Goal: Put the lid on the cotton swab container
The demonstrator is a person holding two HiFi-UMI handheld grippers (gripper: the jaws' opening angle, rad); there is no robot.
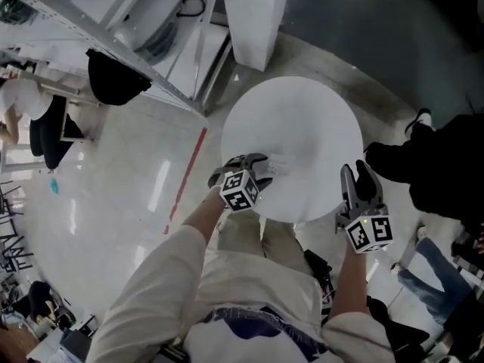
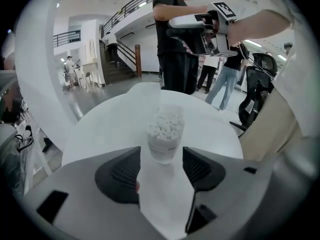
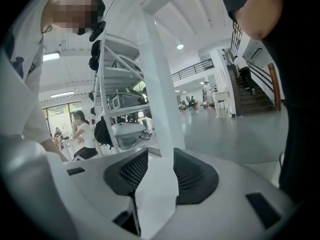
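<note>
**Left gripper wide, swab container just ahead**

My left gripper (image 2: 161, 165) has its jaws spread wide, and neither pad touches anything. Just beyond the tips, in line with the gap, the clear cylindrical container of white cotton swabs (image 2: 164, 133) stands upright on the round white worktop (image 2: 112, 119). From the head view it sits towards the worktop's near left side. My right gripper (image 3: 161, 171) hangs at the near right edge, well apart from the container. Its jaws are narrowly parted, with nothing between them.
</note>
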